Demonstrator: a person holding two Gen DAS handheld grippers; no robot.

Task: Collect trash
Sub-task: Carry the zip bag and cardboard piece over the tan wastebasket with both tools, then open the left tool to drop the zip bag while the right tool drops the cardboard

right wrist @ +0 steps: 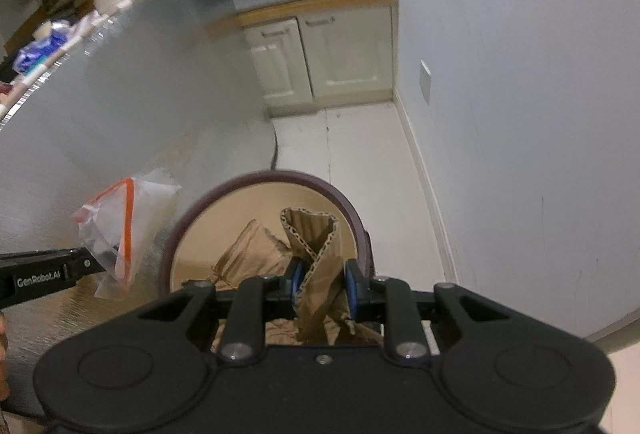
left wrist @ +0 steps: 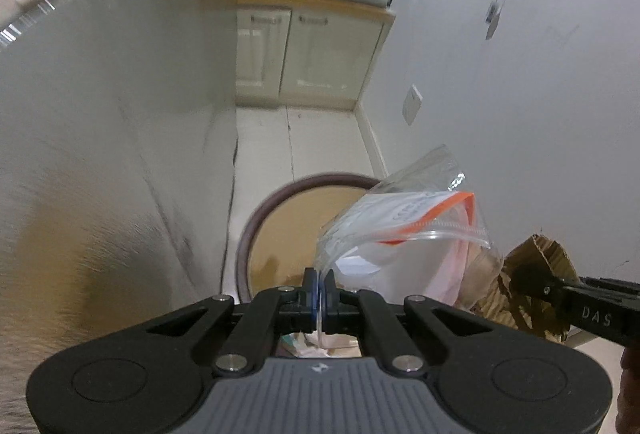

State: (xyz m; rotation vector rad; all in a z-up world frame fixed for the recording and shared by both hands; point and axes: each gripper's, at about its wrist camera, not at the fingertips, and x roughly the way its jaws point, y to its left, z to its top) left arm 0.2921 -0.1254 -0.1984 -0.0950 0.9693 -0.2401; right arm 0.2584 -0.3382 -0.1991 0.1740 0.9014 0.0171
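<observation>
My left gripper [left wrist: 319, 288] is shut on the edge of a clear zip bag [left wrist: 404, 222] with an orange strip, which hangs above and right of a round bin [left wrist: 280, 230] with a dark rim on the floor. From the right wrist the same bag [right wrist: 124, 230] shows at the left, beside the bin [right wrist: 208, 246]. My right gripper [right wrist: 323, 280] is shut on a crumpled piece of brown corrugated cardboard [right wrist: 316, 246], held directly over the bin's opening. In the left wrist view that cardboard [left wrist: 532, 286] shows at the right, with the right gripper's fingertips [left wrist: 536, 284] on it.
A grey counter side [left wrist: 120, 114] rises along the left. A white wall [left wrist: 520, 94] with a socket runs along the right. Cream cabinet doors [right wrist: 320, 54] close off the far end of the narrow tiled floor [right wrist: 360, 154]. Clutter sits on the countertop.
</observation>
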